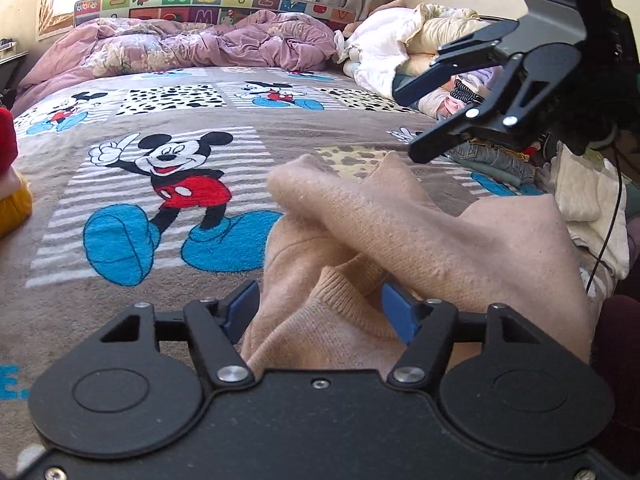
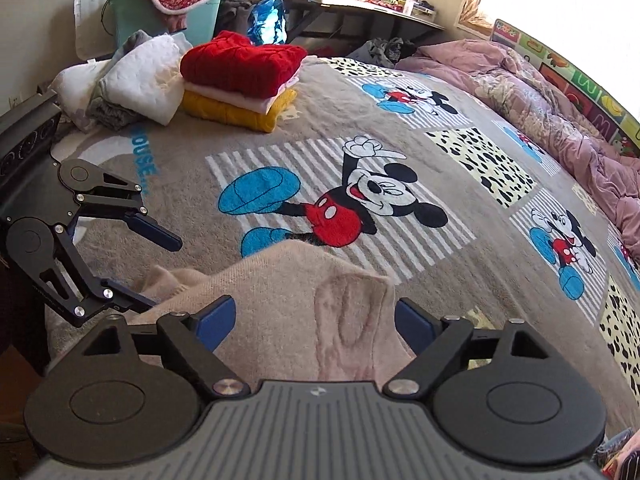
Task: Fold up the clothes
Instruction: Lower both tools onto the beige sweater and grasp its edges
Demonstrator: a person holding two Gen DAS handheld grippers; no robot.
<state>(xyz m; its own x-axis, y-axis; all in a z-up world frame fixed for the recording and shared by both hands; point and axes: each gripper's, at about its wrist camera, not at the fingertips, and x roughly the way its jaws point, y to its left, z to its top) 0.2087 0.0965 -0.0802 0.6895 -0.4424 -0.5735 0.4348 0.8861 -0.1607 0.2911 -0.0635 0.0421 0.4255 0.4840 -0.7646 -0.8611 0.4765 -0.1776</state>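
Beige knit, a sweater (image 1: 400, 248) lying rumpled at the near edge of the cartoon blanket (image 1: 160, 184), is straddled by both tools. The left gripper (image 1: 320, 312) is set with its blue pads either side of the ribbed hem, parted and not seen pressing. The right gripper (image 2: 316, 320) is likewise held agape over a fold, presumably so that two edges can be taken together. Beyond, a folded stack (image 2: 240, 80) is kept aside, topped in red.

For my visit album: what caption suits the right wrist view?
Beige sweater between the right gripper's open jaws on a cartoon-mouse blanket, folded clothes stack behind.
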